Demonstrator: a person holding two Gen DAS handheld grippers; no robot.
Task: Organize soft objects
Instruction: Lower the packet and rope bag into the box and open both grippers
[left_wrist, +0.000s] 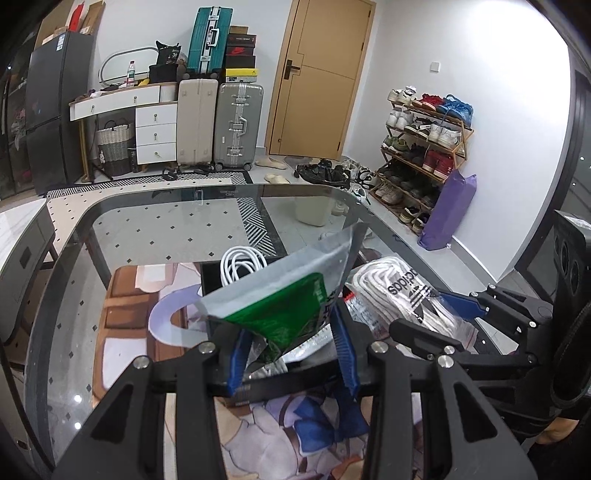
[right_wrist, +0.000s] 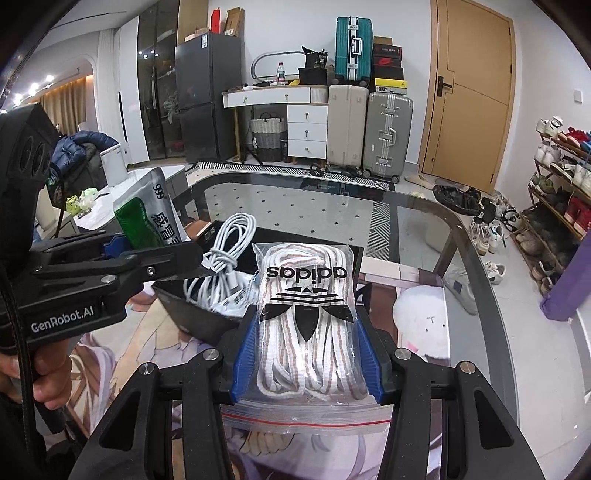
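Observation:
My left gripper (left_wrist: 291, 354) is shut on a silver and green foil pouch (left_wrist: 280, 295), held up above a black tray (left_wrist: 212, 275). The same pouch (right_wrist: 151, 218) shows at the left of the right wrist view, between the left gripper's fingers (right_wrist: 110, 245). My right gripper (right_wrist: 306, 354) is shut on a clear zip bag of white laces (right_wrist: 306, 314) with an adidas logo, lifted over the tray (right_wrist: 199, 317). That bag (left_wrist: 402, 295) and the right gripper (left_wrist: 461, 314) appear at the right of the left wrist view. A coiled white cable (right_wrist: 221, 266) lies in the tray.
The tray rests on a printed mat (left_wrist: 147, 306) on a glass table (left_wrist: 147, 206). A white plush toy (right_wrist: 424, 325) lies on the mat to the right. Suitcases (left_wrist: 221, 125), a drawer unit and a shoe rack (left_wrist: 424, 147) stand beyond the table. A hand (right_wrist: 48, 373) grips the left tool.

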